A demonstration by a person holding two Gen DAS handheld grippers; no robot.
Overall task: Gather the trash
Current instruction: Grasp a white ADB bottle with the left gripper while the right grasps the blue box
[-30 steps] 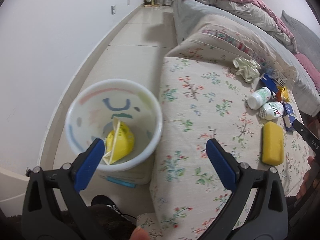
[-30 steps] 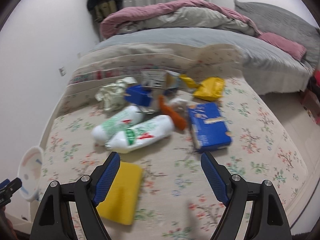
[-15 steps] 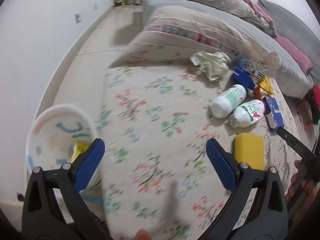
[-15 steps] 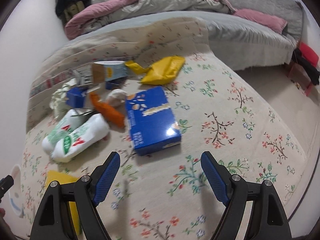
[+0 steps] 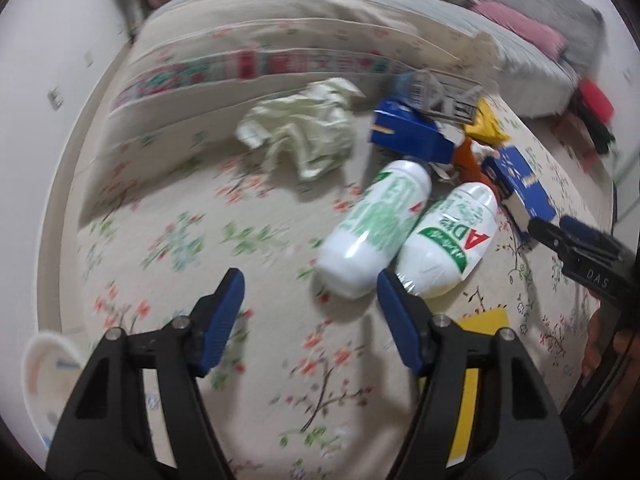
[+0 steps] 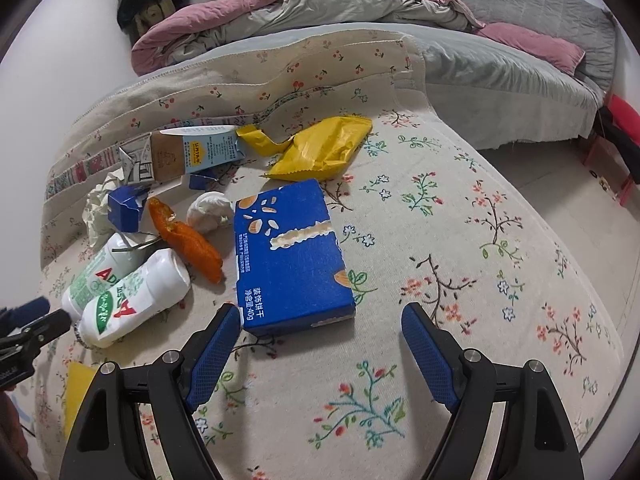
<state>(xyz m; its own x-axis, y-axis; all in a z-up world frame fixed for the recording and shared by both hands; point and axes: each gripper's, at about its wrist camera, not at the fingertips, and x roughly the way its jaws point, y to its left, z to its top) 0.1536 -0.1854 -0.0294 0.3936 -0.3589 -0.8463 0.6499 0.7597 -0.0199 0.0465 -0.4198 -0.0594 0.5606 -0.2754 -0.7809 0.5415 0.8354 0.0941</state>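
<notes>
White bottles (image 5: 372, 236) beside blue box (image 6: 290, 256)

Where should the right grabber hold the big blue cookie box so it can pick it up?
Probably across the two long edges near the closest end. The blue biscuit box lies flat, that short end facing the open right gripper, so come down from above. The orange wrapper crowds its left side further along.

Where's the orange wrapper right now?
Right wrist view, left of centre: the orange wrapper lies between the white bottles and the blue biscuit box.
</notes>
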